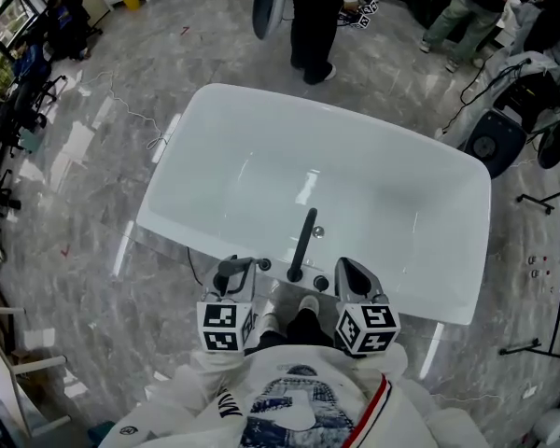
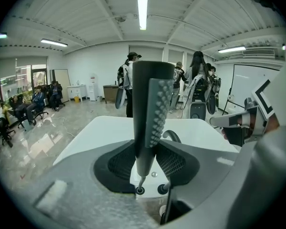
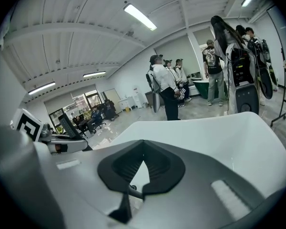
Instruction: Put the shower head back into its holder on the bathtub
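1 white bathtub (image 1: 261, 147) lies ahead, its near rim carrying the black spout (image 1: 303, 243) and what seems the holder (image 2: 140, 190), a dark ring. The shower head (image 2: 148, 104) stands upright, handle down, clamped in the left tongs (image 1: 234, 273) just above that ring, probably so it can drop straight in. The right tongs (image 1: 353, 273), pinched together and empty, hover beside the spout. Both point forward and down.

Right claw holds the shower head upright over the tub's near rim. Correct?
Wrong claw. The left claw holds the shower head upright over the near rim of the bathtub; the left gripper view shows the handle between its jaws, while the right claw has nothing in it.
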